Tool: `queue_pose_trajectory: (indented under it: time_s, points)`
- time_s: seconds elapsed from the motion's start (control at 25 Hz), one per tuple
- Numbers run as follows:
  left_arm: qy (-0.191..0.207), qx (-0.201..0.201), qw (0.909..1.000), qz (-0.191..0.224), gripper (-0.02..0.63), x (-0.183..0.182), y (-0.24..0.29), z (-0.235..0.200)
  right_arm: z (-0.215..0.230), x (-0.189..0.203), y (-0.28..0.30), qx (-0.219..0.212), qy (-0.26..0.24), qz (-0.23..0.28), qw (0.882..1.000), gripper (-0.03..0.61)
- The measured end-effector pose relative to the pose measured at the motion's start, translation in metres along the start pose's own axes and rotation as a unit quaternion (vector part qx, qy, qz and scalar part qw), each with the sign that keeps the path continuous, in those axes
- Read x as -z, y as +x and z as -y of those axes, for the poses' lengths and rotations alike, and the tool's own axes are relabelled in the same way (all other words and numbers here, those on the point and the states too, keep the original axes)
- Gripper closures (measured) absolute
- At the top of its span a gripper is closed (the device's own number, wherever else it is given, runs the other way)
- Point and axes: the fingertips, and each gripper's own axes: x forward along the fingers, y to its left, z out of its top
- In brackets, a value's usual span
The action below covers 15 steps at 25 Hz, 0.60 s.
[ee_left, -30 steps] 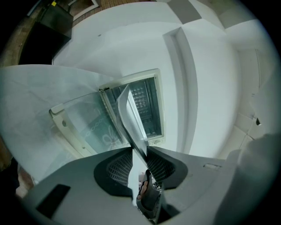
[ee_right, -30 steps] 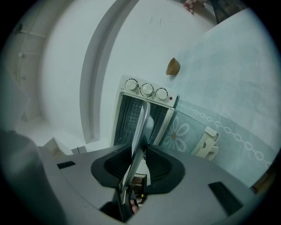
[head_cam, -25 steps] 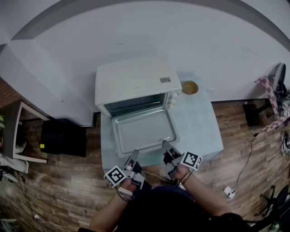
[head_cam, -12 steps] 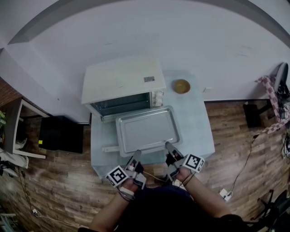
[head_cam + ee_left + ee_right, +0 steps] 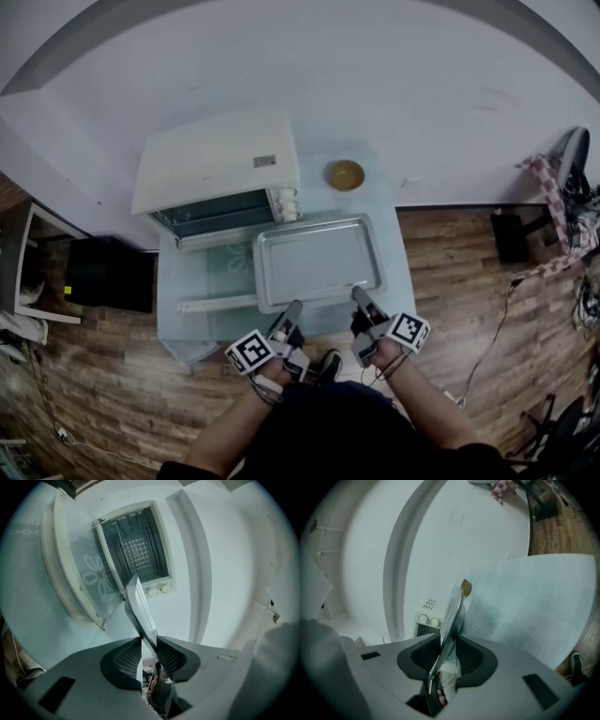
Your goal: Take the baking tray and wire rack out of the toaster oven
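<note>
- Grey plastic jaws of the left gripper (image 5: pixel 293 312) pinch the near rim of the baking tray (image 5: pixel 319 261), close to its near left corner. In the left gripper view the thin metal edge runs between the ribbed pads (image 5: pixel 129 657), which press on it from both sides.
- The right gripper (image 5: pixel 359 298) is clamped on the same near rim, toward the right corner. Its own view shows the tray edge-on, squeezed between the two dark pads.
- The baking tray is a shallow, silver rectangle, held about level. It is wholly outside the toaster oven (image 5: pixel 220 164), in front of that oven's knob end and just right of its open door, over the pale blue table (image 5: pixel 183 319). Whether its underside touches the table I cannot tell.
- The glass door (image 5: pixel 220 267) lies folded down flat in front of the oven's mouth, with a flower pattern on the glass and a white handle bar along its near edge.
- The toaster oven is white, with its cavity open toward the person and the knobs (image 5: pixel 289 202) at the cavity's right.
- In the left gripper view thin metal bars (image 5: pixel 136 550) show inside the cavity. Whether they are the wire rack I cannot tell.
- A small yellow-brown bowl (image 5: pixel 345 174) stands on the table just right of the oven, beyond the tray's far edge.
- A white wall (image 5: pixel 394 84) rises right behind the oven.
</note>
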Motion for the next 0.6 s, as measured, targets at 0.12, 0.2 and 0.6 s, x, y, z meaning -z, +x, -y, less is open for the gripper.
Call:
queue_pose_trajectory:
  time_s: [0.12, 0.2, 0.6]
  points:
    - [0.0, 0.012, 0.9998, -0.016, 0.515, 0.022, 0.027, 0.007, 0.017, -0.026, -0.014, 0.01, 0.006, 0.015, 1.0, 0.468]
    - [-0.015, -0.002, 0.9995, -0.028, 0.515, 0.039, 0.04, 0.005, 0.029, -0.043, -0.023, 0.015, 0.006, 0.024, 1.0, 0.468]
    - [-0.024, 0.006, 0.9977, -0.063, 0.512, 0.092, 0.087, 0.0, 0.072, -0.087, -0.05, 0.037, 0.011, 0.036, 0.999, 0.468]
